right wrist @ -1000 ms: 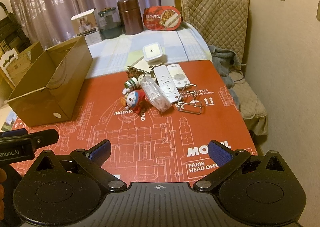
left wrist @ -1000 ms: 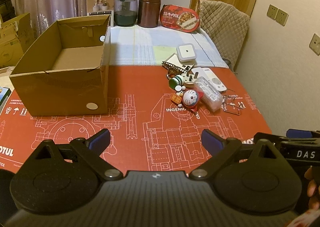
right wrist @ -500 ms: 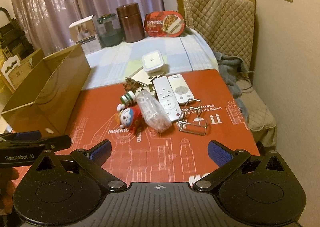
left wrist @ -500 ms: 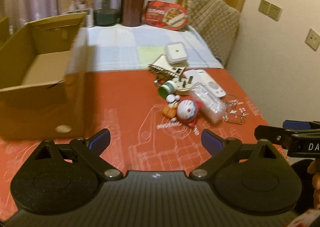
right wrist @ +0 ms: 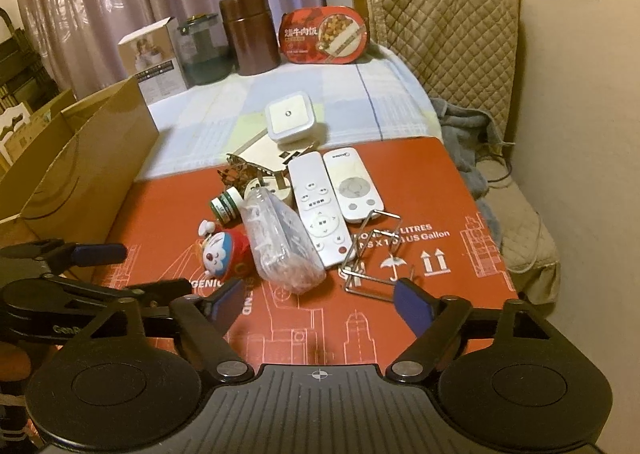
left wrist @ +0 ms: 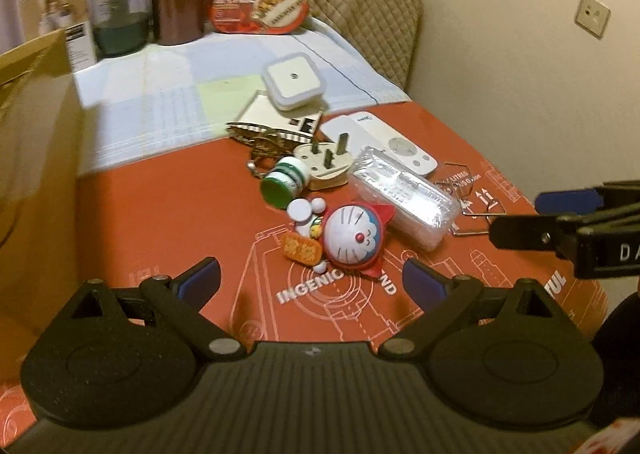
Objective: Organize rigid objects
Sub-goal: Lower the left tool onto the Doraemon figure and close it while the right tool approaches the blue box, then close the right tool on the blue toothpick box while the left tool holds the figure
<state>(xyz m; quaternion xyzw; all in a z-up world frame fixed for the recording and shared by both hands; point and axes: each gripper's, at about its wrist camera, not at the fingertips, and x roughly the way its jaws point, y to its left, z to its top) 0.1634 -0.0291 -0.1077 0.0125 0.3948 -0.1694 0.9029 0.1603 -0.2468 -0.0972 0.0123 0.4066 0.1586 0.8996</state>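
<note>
Both claws hang above the near end of the table [right wrist: 472, 189], which wears a red printed mat. The left claw [left wrist: 312, 282] has its fingers spread wide apart with nothing between them, and just beyond its tips lies the round Doraemon toy [left wrist: 354, 240]. The right claw [right wrist: 320, 304] has just been closing its jaws partway; they stand apart, holding nothing, pointed at the clear plastic packet [right wrist: 280, 242].

The clutter sits in one heap mid-table. The packet lies beside the toy, and two white remotes [right wrist: 320, 209] lie side by side against it. Bent wire puzzle pieces [right wrist: 368, 250] rest just right of them. Further back are a small green-capped bottle [left wrist: 284, 181], a cream plug [left wrist: 326, 165] and a white square container [left wrist: 294, 81]. The open cardboard box [right wrist: 88, 165] stands well apart at the table's left side.
</note>
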